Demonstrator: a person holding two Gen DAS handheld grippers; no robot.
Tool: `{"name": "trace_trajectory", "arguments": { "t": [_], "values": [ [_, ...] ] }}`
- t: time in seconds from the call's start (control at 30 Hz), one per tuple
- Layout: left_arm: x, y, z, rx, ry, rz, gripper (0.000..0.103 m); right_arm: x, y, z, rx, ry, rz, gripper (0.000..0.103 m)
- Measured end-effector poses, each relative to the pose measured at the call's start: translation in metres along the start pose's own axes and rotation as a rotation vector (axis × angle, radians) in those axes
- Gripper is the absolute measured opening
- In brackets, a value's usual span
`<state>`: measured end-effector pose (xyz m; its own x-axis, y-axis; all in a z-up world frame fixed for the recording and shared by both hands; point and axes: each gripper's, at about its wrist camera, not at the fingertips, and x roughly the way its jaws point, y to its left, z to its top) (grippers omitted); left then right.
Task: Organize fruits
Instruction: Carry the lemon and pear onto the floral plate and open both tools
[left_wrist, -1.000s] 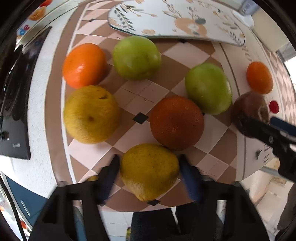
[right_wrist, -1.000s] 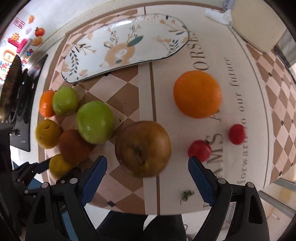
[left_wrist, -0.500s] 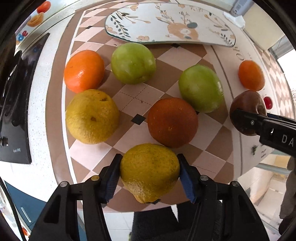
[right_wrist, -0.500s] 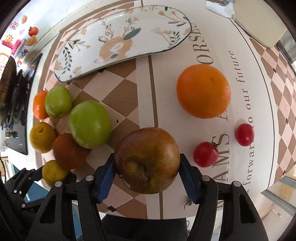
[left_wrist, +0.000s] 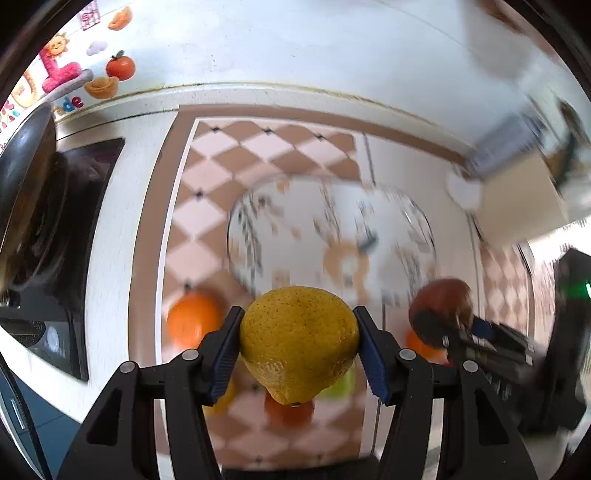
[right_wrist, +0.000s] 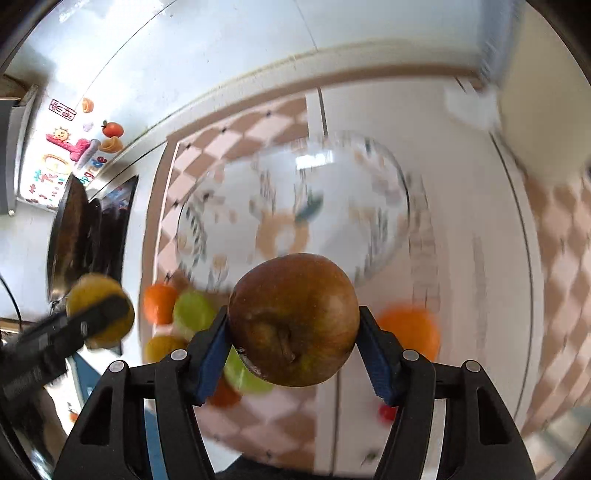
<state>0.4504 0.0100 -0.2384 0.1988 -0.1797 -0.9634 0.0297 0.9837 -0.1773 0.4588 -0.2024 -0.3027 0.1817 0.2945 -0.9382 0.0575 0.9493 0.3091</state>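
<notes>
- The left gripper (left_wrist: 298, 345) has its blue-padded fingers (left_wrist: 225, 350) pressed against both sides of a yellow lemon (left_wrist: 298, 341), which hangs clear above the surface (left_wrist: 122, 236).
- In the right wrist view, the same left gripper (right_wrist: 99, 314) shows at the far left, blurred, with the lemon (right_wrist: 98, 295) held in it.
- The right gripper (right_wrist: 293, 349) clamps a brown-red apple (right_wrist: 293, 319) between its fingers (right_wrist: 210, 354); the apple's stem points toward the camera and the fruit is off the surface (right_wrist: 469, 229).
- From the left wrist view, the right gripper (left_wrist: 448, 328) appears at the right, blurred, with the apple (left_wrist: 443, 306) in it.
- An oval floral plate (left_wrist: 332, 236) lies on the checkered mat (left_wrist: 207, 192) beyond the lemon; nothing can be made out on it through the blur. It is also beyond the apple in the right wrist view (right_wrist: 295, 206).
- An orange (left_wrist: 192, 319) sits on the mat near the plate's near left edge, well blurred.
- Under the held lemon, parts of a green fruit (left_wrist: 338, 384) and a dark orange fruit (left_wrist: 290, 411) show on the mat.
- In the right wrist view, a cluster of fruit lies left of the apple: a small orange (right_wrist: 159, 301), a green fruit (right_wrist: 194, 310) just beside it, and a yellow one (right_wrist: 162, 347) nearer.
- A larger orange (right_wrist: 410, 330) rests right of the apple, and a small red tomato (right_wrist: 386, 411) lies nearer.
- A black cooktop (left_wrist: 62, 236) takes up the left side.
</notes>
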Motion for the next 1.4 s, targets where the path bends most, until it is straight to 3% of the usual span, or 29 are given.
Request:
{"name": "trace_trajectory", "arguments": {
  "t": [0.2,0.43,0.57,0.7,0.8,0.9,0.97,1.03,1.07,1.27,1.4],
  "values": [
    [0.068,-0.004,0.069,-0.077,0.109,-0.022,0.056,0.05,0.002,0.072,-0.114,0.048,-0.076,0.067],
    [0.127,0.0,0.094,-0.166,0.255,-0.074,0.056,0.095,0.002,0.1,-0.175,0.145,-0.054,0.067],
    [0.141,0.0,0.098,-0.189,0.287,-0.088,0.056,0.108,0.0,0.105,-0.187,0.17,-0.047,0.068],
    [0.149,-0.008,0.1,-0.151,0.294,-0.023,0.057,0.111,0.001,0.107,-0.203,0.191,-0.041,0.069],
    [0.149,-0.012,0.1,-0.134,0.284,-0.004,0.057,0.115,-0.002,0.109,-0.184,0.221,-0.011,0.085],
    [0.152,-0.014,0.1,-0.147,0.285,-0.003,0.057,0.113,-0.003,0.11,-0.185,0.219,-0.019,0.085],
    [0.149,-0.014,0.098,-0.145,0.274,0.007,0.064,0.112,-0.002,0.11,-0.194,0.212,-0.031,0.087],
    [0.144,-0.014,0.097,-0.13,0.254,0.05,0.084,0.108,-0.001,0.109,-0.202,0.205,-0.047,0.091],
    [0.14,-0.015,0.097,-0.125,0.243,0.055,0.085,0.104,-0.001,0.108,-0.207,0.192,-0.063,0.091],
    [0.11,-0.021,0.085,-0.091,0.167,0.122,0.086,0.077,-0.003,0.098,-0.163,0.167,-0.159,0.092],
    [0.08,-0.027,0.059,-0.069,0.1,0.165,0.086,0.053,-0.007,0.087,-0.121,0.14,-0.176,0.092]
  ]
}}
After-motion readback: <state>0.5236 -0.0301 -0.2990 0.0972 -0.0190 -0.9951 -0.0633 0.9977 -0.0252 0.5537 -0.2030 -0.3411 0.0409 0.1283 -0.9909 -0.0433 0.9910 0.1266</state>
